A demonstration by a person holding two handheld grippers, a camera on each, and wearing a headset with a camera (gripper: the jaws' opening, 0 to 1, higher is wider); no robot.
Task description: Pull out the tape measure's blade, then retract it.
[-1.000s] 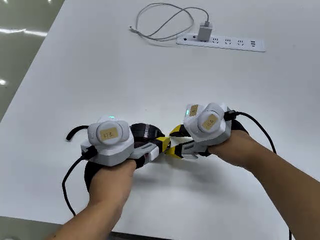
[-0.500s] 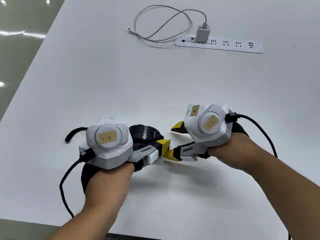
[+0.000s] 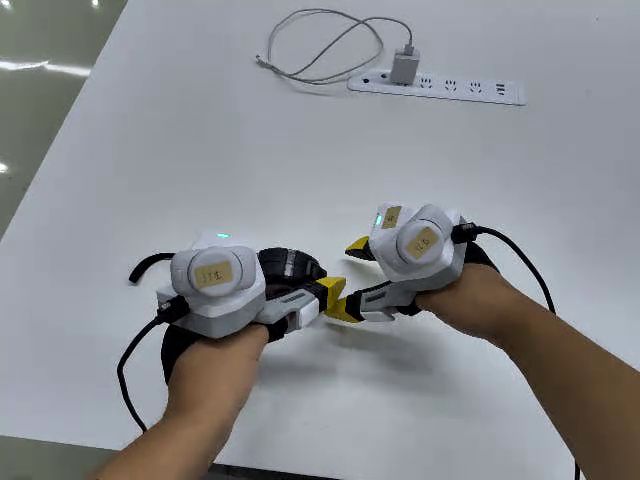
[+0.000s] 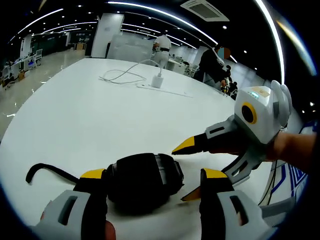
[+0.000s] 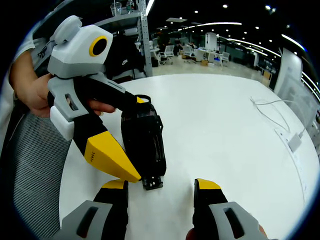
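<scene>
A black tape measure (image 3: 289, 266) lies on the white table (image 3: 200, 150), its black wrist strap (image 3: 150, 265) trailing left. My left gripper (image 3: 312, 272) is shut on the case, one yellow-tipped jaw on each side (image 4: 152, 175). In the right gripper view the case (image 5: 147, 140) points its blade hook (image 5: 152, 182) at my right gripper (image 5: 161, 184). The right gripper stands open, its jaws either side of the hook and a little short of it. In the head view the right gripper (image 3: 348, 277) faces the left one, tips nearly meeting.
A white power strip (image 3: 435, 85) with a plugged charger (image 3: 405, 68) and a looped white cable (image 3: 320, 45) lies at the far side. The table's left edge (image 3: 60, 150) runs diagonally. Black cords trail from both grippers.
The right gripper's jaws have spread wider, and its lower tip has edged closer to the left gripper's tip. The left gripper and tape measure have stayed put.
</scene>
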